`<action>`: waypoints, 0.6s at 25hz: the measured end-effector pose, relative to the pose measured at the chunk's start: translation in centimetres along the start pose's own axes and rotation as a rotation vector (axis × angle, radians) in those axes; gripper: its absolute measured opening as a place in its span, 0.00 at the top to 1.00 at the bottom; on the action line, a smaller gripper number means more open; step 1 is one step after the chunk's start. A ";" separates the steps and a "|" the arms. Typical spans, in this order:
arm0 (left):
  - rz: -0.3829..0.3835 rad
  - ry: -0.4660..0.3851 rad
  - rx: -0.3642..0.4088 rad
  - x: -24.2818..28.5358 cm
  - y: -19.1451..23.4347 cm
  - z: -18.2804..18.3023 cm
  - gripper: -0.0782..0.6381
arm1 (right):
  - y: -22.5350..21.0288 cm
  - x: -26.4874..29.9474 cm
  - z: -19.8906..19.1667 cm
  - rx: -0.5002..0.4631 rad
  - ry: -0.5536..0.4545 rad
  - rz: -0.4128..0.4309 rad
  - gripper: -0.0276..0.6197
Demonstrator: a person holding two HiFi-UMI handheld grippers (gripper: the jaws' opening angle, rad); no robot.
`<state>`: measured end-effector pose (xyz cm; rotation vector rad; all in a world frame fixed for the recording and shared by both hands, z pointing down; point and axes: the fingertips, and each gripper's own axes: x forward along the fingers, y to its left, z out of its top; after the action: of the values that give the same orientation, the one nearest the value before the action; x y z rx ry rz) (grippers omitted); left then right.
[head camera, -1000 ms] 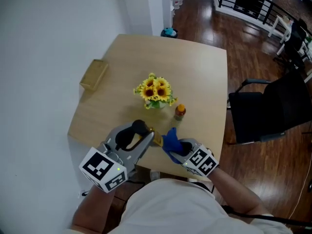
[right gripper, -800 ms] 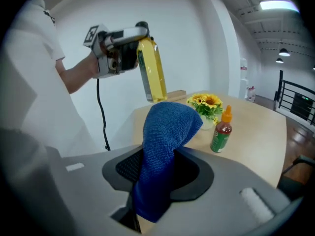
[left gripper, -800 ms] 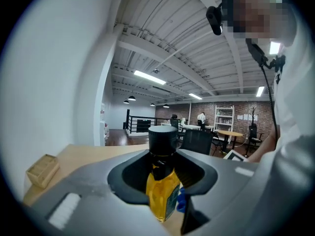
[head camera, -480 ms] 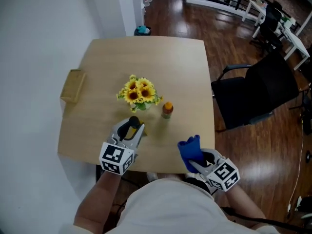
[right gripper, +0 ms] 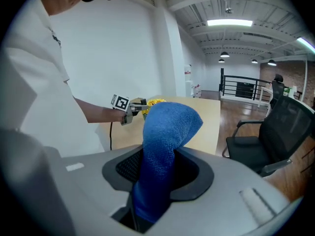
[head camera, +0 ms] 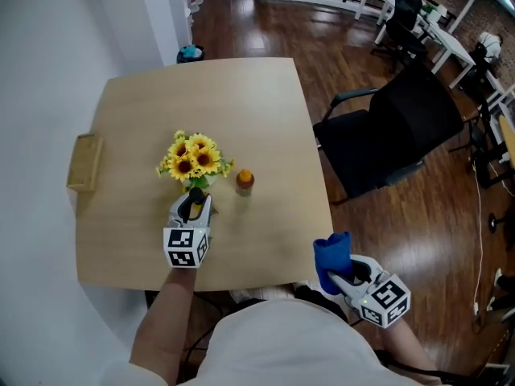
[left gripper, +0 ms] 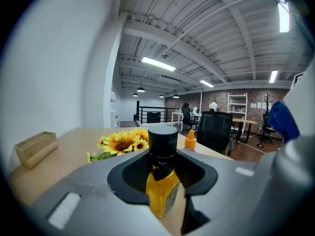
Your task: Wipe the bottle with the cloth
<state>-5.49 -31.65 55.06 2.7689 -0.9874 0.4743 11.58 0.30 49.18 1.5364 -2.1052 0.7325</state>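
A bottle [left gripper: 161, 191] of yellow liquid with a black cap [head camera: 193, 204] stands upright in my left gripper [head camera: 191, 213], which is shut on it above the table, just in front of the sunflowers. My right gripper [head camera: 342, 273] is shut on a blue cloth [head camera: 331, 255] that sticks up from its jaws, thick and folded over in the right gripper view [right gripper: 165, 141]. That gripper hangs past the table's front right corner, well apart from the bottle. From the left gripper view the cloth [left gripper: 281, 120] shows at the far right.
A bunch of sunflowers [head camera: 191, 158] stands mid-table, with a small orange-capped bottle [head camera: 245, 182] to its right. A wooden box [head camera: 84, 162] lies at the table's [head camera: 265, 111] left edge. A black office chair [head camera: 386, 135] stands to the right on the wooden floor.
The two grippers have drawn apart. The left one carried the bottle forward towards the sunflowers. The right one took the cloth to the right, off the table's corner.
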 end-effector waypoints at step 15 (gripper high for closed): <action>0.070 0.022 0.065 0.1 -0.7 -1.0 0.58 | -2.6 -0.8 0.4 -0.029 -0.046 0.054 0.72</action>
<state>-5.22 -30.89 55.99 2.7869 -1.0862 0.5553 14.24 0.01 48.81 1.4999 -2.1884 0.6880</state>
